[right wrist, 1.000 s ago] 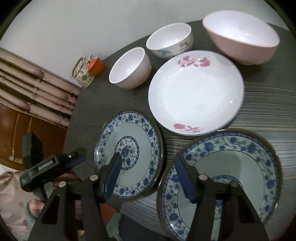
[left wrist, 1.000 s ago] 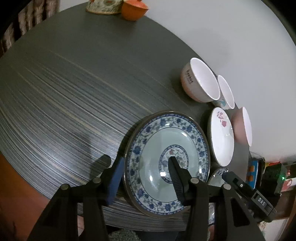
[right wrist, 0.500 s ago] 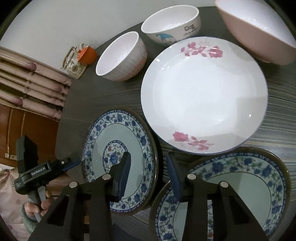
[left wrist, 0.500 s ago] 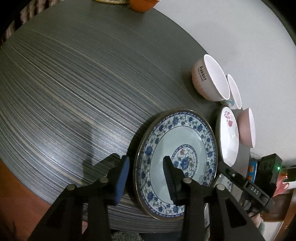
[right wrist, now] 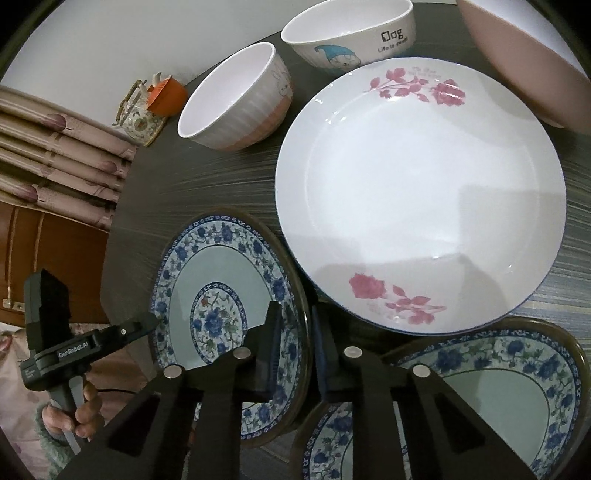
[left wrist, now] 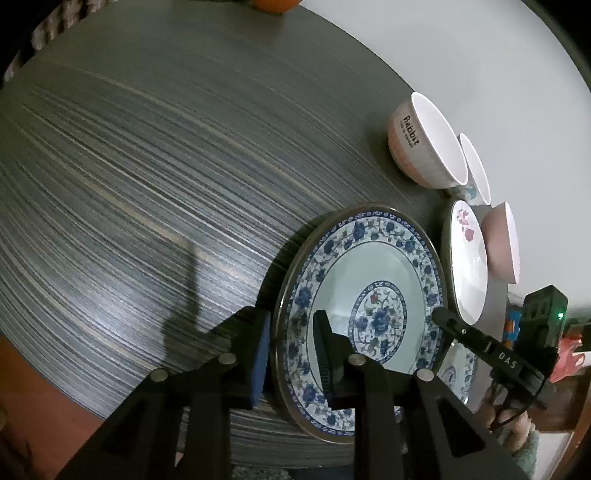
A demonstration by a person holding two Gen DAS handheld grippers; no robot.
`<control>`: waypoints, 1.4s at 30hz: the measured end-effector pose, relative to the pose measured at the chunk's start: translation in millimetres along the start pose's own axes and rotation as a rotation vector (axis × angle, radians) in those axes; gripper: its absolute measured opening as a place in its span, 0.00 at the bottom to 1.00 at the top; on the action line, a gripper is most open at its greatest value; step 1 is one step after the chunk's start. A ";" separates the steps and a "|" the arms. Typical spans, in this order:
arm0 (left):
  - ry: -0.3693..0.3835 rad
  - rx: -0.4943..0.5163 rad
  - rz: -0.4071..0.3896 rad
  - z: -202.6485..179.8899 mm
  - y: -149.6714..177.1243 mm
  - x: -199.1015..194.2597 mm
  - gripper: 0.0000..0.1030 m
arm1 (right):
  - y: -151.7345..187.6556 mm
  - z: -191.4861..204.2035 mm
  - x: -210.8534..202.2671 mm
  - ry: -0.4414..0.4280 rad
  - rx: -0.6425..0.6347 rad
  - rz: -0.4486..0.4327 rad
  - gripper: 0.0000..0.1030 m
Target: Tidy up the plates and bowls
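Observation:
A blue-and-white plate (left wrist: 362, 314) (right wrist: 218, 314) lies near the front edge of the dark round table (left wrist: 147, 184). My left gripper (left wrist: 288, 317) straddles its left rim, one pad outside and one over the well. Its jaws are closing, and a gap still shows on the inner side. My right gripper (right wrist: 295, 310) is shut on the same plate's right rim. Each gripper shows in the other's view: the right gripper (left wrist: 439, 314) and the left gripper (right wrist: 147, 325). A second blue-and-white plate (right wrist: 498, 387) lies under my right gripper.
A white plate with pink flowers (right wrist: 417, 192) sits behind the blue plates. Beyond it stand a pink bowl (right wrist: 524, 55), a "Dog" bowl (right wrist: 351, 33) and a "Rabbit" bowl (left wrist: 424, 147). A teapot with an orange cup (right wrist: 147, 107) is at the far edge. A hand (right wrist: 85, 413) holds the left gripper.
Both grippers came down onto opposite rims of the blue-and-white plate and their jaws narrowed. The right gripper slid left off the second plate and closed on the rim.

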State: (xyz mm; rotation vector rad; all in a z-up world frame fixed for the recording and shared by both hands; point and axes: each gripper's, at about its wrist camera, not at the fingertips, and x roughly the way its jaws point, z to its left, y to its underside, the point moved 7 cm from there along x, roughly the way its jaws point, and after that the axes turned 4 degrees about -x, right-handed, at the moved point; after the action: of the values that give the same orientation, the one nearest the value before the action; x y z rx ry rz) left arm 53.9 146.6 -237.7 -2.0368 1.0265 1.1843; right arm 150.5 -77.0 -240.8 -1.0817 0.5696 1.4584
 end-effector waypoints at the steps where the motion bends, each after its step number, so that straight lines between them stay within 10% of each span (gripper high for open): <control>1: -0.005 0.003 -0.003 1.2 -0.7 -0.2 0.22 | 0.2 -0.3 -0.1 0.000 0.001 -0.002 0.13; 22: -0.070 -0.044 -0.175 43.0 -31.5 -48.2 0.21 | 19.6 50.7 16.1 0.009 -0.086 -0.036 0.12; 42: -0.089 -0.082 -0.149 65.0 -36.0 -35.5 0.21 | 29.2 60.8 34.4 0.005 -0.072 -0.030 0.12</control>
State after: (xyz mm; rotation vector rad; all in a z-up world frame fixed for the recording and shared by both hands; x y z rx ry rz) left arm 43.0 228.0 -232.2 -2.0639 0.7815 1.2445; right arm 108.3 -14.7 -249.8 -1.1458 0.5055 1.4597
